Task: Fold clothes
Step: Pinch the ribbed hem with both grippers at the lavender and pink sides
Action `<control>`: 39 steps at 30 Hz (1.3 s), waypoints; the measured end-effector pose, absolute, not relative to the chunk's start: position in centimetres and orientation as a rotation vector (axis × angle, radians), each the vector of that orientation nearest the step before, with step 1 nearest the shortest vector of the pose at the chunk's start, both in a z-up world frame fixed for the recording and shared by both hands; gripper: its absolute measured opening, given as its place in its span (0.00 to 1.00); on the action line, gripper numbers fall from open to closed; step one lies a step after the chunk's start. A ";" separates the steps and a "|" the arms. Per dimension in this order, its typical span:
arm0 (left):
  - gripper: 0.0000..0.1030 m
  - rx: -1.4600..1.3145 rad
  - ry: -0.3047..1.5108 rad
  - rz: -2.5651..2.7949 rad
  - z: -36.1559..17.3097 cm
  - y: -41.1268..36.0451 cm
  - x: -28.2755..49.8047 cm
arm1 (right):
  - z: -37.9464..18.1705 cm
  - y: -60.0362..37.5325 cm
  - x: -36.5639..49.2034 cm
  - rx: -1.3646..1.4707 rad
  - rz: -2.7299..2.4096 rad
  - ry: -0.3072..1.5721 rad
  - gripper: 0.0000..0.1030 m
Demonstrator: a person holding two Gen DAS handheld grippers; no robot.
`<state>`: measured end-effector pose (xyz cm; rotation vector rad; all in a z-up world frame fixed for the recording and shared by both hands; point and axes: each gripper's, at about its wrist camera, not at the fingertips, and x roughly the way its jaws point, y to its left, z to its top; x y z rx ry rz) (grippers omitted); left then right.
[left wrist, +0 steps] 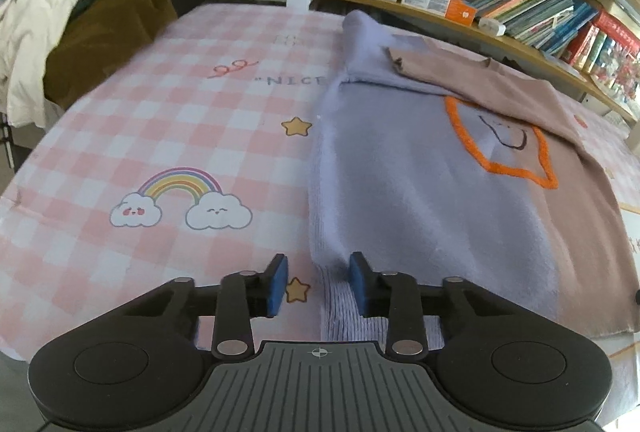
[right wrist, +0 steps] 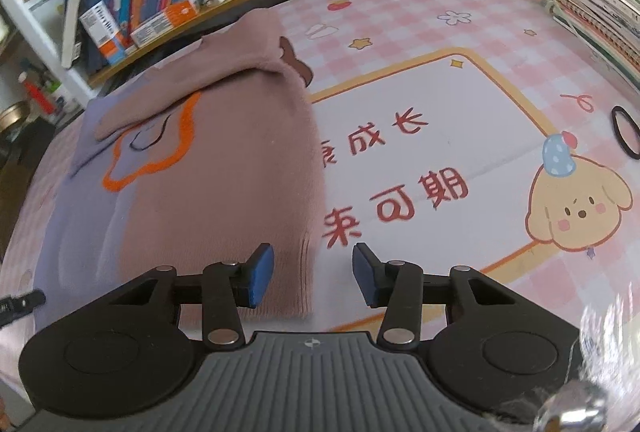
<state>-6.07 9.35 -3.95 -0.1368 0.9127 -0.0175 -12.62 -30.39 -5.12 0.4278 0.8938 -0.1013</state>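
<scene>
Lilac-and-tan knit, the sweater lies flat on the checked counter, sleeves folded across its chest. The left gripper has its jaws spread astride the sweater's lilac side edge; bare cloth stretches away to their left. The right gripper, jaws likewise spread, straddles the tan hem corner, with bare counter to its right.

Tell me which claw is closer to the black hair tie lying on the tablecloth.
Right. The right claw is open at the sweater's brown hem corner, with the hair tie ahead to its right. The left claw straddles the lavender edge, farther away.
</scene>
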 end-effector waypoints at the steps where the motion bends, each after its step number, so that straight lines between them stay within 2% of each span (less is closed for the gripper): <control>1: 0.22 -0.140 0.916 -0.024 -4.1 9.4 -5.9 | -5.2 -30.5 -12.3 0.435 -0.108 0.894 0.40; 3: 0.14 -0.139 0.917 -0.039 -4.1 9.4 -5.7 | -5.3 -30.5 -11.8 0.446 -0.118 0.894 0.35; 5: 0.09 -0.139 0.916 -0.054 -4.1 9.3 -5.5 | -5.4 -30.3 -11.4 0.445 -0.115 0.893 0.21; 6: 0.06 -0.141 0.912 -0.063 -4.1 9.3 -5.3 | -5.6 -30.2 -11.2 0.445 -0.113 0.896 0.10; 14: 0.06 -0.147 0.865 -0.168 -3.1 8.7 -4.9 | -4.1 -27.9 -10.8 0.441 0.003 0.833 0.08; 17: 0.06 -0.153 0.876 -0.175 -3.3 8.8 -4.9 | -4.2 -27.0 -10.6 0.440 0.026 0.843 0.09; 22: 0.11 -0.170 0.889 -0.174 -3.4 9.4 -5.0 | -4.6 -26.8 -10.4 0.460 0.012 0.865 0.30; 29: 0.16 -0.198 0.917 -0.181 -3.9 9.7 -4.5 | -5.7 -28.4 -9.3 0.532 -0.029 0.865 0.35; 34: 0.16 -0.202 0.924 -0.179 -4.1 9.7 -4.4 | -6.6 -30.6 -7.2 0.681 -0.060 0.830 0.40; 39: 0.16 -0.208 0.928 -0.175 -4.1 9.9 -4.5 | -6.8 -31.1 -5.8 0.711 -0.029 0.840 0.41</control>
